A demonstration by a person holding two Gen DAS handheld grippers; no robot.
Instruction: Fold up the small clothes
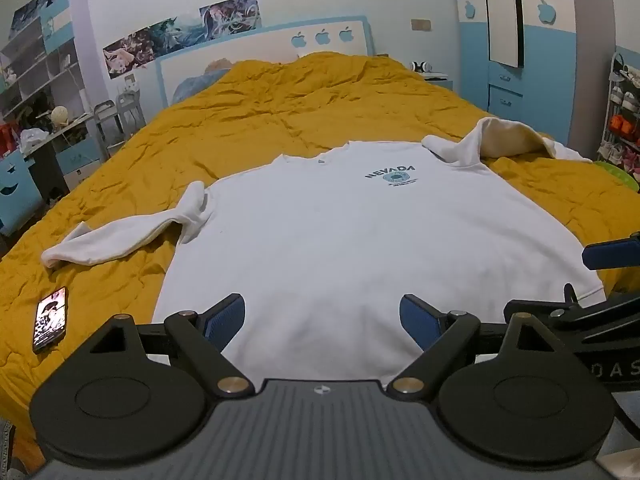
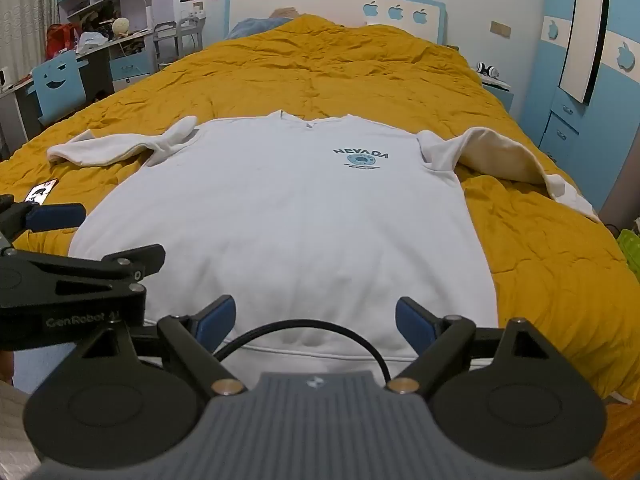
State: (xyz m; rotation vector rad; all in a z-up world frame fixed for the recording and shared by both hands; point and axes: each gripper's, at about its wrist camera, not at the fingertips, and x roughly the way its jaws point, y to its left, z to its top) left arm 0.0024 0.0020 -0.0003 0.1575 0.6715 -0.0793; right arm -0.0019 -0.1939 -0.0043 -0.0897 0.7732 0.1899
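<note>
White sweatshirt point(image 1: 340, 240) spread flat, front up, on yellow quilt point(image 1: 280, 116), hem at near bed edge, sleeves out sideways. Left gripper point(image 1: 322, 322) and right gripper point(image 2: 314, 320) wide open, empty, above hem. Phone point(image 1: 50, 319) left of hem.

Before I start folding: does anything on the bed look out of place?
Yes. A phone with its screen lit lies on the yellow quilt near the white sweatshirt, below its left-hand sleeve.

Both fisheye views are evenly, softly lit with a cool indoor cast, sharp at centre, walls bowing and corners darkening at the edges, shadows faint.
</note>
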